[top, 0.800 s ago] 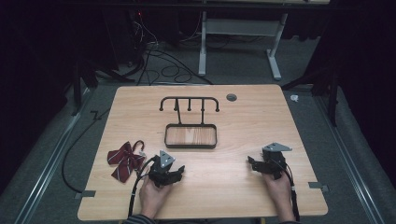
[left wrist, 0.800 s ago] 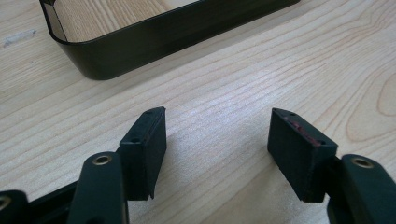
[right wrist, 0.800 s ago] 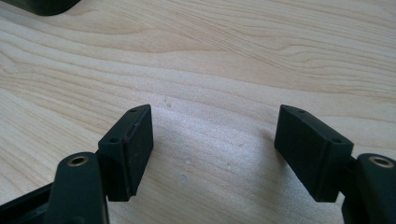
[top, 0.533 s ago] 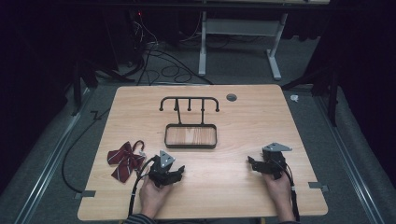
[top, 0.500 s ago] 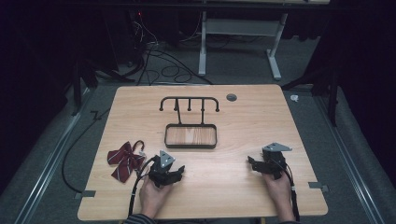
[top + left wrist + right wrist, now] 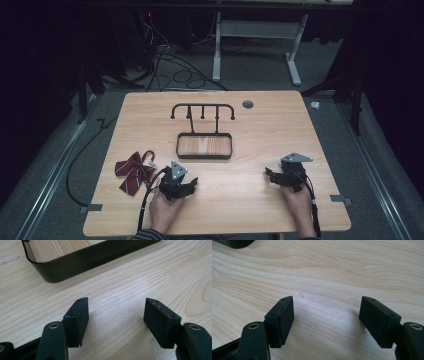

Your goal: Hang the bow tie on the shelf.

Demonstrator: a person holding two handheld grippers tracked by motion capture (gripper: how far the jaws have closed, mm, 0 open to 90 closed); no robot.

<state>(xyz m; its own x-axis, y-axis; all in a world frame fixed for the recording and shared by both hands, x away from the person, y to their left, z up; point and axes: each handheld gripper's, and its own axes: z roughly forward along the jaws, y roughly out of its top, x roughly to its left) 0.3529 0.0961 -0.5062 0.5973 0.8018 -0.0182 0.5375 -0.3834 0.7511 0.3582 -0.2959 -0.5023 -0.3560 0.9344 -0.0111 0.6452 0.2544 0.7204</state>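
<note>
A dark red bow (image 6: 133, 171) with a thin looped band lies on the wooden table (image 6: 260, 210) at the front left. Just right of it rests my left gripper (image 6: 191, 182), held by a hand, jaws wide open over bare wood (image 6: 116, 308). My right gripper (image 6: 269, 175) sits at the front right, also open with nothing between its jaws (image 6: 325, 306). A black rack with several hooks (image 6: 202, 111) stands over a black-rimmed wooden tray (image 6: 204, 156) at the table's middle; the tray's rim (image 6: 82, 258) lies just ahead of my left gripper.
A small round grommet (image 6: 247, 104) sits near the table's far edge. Cables trail from both grippers toward the front edge. Beyond the table are floor cables (image 6: 170, 60) and a white desk frame (image 6: 255, 35).
</note>
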